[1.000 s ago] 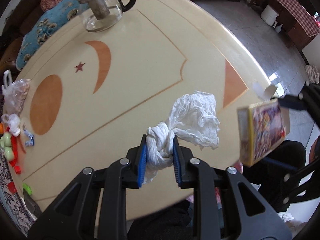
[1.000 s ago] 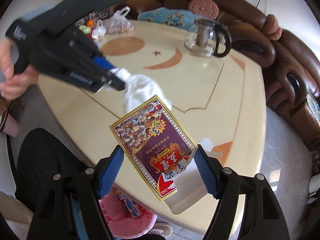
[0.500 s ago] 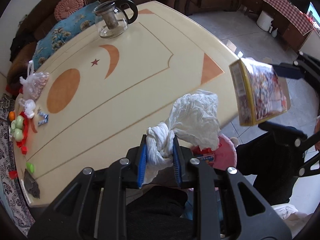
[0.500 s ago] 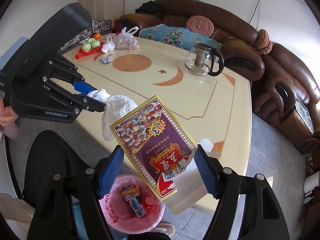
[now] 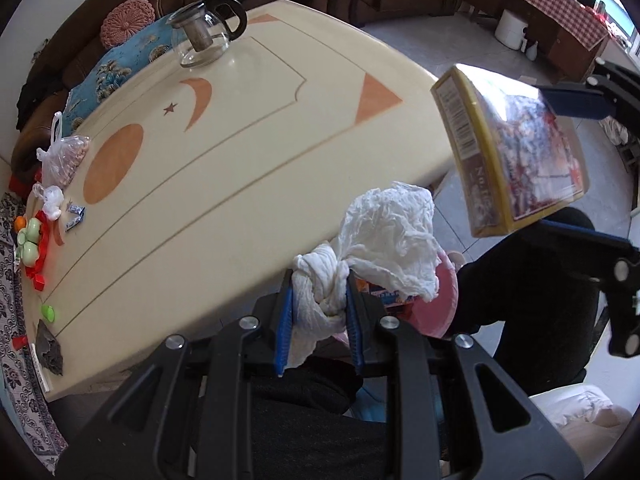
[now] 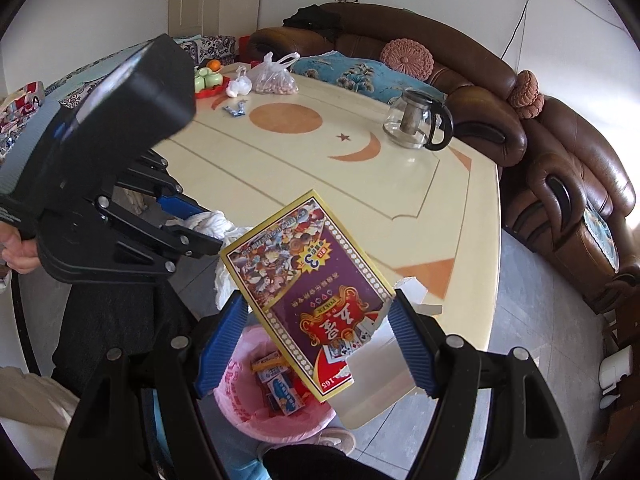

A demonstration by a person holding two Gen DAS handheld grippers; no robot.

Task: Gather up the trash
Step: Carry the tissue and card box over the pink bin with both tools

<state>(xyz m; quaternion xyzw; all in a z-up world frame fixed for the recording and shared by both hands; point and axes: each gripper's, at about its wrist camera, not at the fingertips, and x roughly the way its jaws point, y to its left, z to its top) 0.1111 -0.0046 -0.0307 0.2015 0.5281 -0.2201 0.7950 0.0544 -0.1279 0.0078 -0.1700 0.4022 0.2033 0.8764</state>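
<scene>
You held the crumpled tissue (image 5: pixel 360 256) tight in the nearly shut left gripper (image 5: pixel 318 312) and the card box (image 6: pixel 308 292) in the half-open right gripper's (image 6: pixel 316 344) jaws, both above the pink bin (image 6: pixel 240 412) low in the frame, so next you needed to let go.

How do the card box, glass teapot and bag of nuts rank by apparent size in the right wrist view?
1. Purple and yellow playing-card box, by far the largest, though it sits nearest the camera.
2. Clear glass teapot with black handle.
3. Clear plastic bag of nuts, only slightly smaller than the teapot; it is also farther away, so that order is unsure.
</scene>
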